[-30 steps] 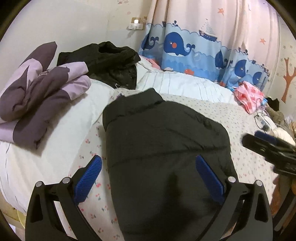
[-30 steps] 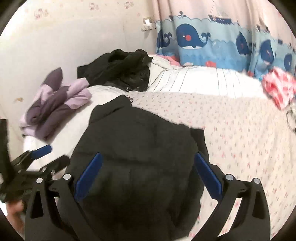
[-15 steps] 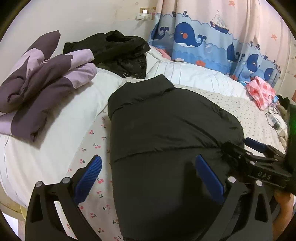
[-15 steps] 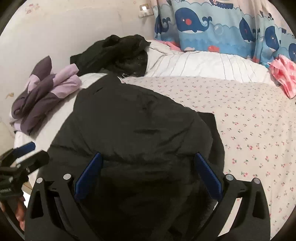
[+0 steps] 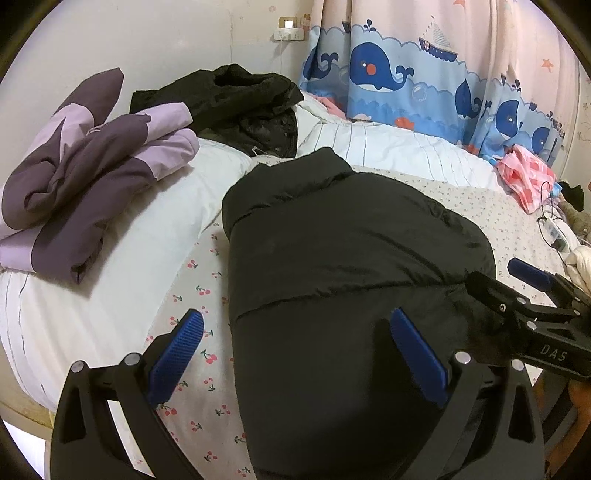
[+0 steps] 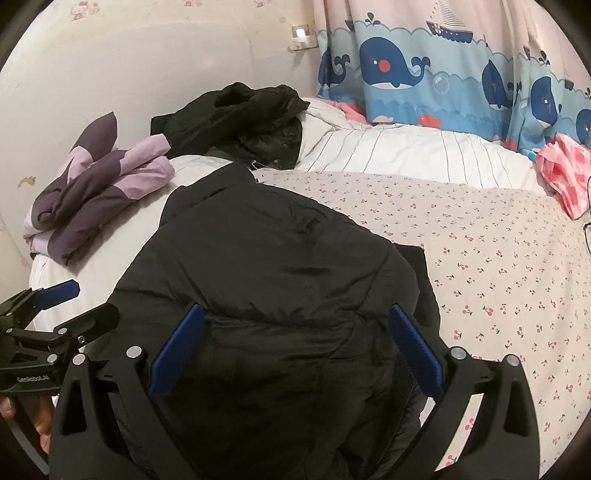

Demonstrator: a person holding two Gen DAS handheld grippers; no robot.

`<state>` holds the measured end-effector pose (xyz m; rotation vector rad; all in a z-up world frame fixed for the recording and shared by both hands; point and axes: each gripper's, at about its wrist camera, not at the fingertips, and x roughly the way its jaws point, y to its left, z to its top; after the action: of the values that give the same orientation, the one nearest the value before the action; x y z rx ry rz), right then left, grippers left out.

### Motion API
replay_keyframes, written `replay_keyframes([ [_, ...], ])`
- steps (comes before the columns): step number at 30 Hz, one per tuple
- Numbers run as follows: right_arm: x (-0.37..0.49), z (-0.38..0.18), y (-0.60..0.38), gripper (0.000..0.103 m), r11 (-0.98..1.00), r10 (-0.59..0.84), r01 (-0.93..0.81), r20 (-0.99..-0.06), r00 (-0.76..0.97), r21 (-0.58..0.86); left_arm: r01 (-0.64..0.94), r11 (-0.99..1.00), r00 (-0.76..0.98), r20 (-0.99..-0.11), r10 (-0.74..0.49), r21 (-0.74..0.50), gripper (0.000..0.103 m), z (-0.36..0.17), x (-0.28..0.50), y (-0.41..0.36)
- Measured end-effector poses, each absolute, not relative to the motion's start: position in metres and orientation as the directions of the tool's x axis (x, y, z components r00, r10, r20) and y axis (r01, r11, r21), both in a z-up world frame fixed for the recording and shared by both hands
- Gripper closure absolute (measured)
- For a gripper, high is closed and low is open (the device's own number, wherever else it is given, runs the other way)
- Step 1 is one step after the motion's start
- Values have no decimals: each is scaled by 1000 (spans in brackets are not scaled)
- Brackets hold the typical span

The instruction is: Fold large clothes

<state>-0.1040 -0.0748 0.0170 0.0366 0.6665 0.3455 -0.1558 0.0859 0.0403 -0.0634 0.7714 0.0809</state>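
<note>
Hovering low over the bed, the left gripper [image 5: 295, 339] has its 2 blue fingers [image 5: 177, 354] spread wide apart, holding nothing. The right gripper [image 6: 291, 339] is spread wide too, with nothing between its fingers.

Under both lies the black puffer jacket [image 5: 343, 258]. It is puffy and partly folded, and it rests on the cherry-print sheet [image 6: 498, 258], with its collar pointing toward the far wall.

To the left, on the white striped duvet [image 5: 92, 295], sits a folded purple jacket [image 5: 85, 184]. Behind it lies another black coat [image 5: 240, 107] in a loose heap. Far to the right is a pink checked cloth [image 6: 561, 173].

At the back hangs the whale curtain [image 6: 424, 62], beside a wall socket [image 5: 290, 31] with a small light.
</note>
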Motion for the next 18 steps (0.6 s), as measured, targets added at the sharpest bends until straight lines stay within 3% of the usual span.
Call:
replay_keyframes([
  [18, -106, 21, -83, 7, 956, 275, -282, -605, 747, 88, -93, 993, 684, -729, 7, -78, 6, 33, -145, 90],
])
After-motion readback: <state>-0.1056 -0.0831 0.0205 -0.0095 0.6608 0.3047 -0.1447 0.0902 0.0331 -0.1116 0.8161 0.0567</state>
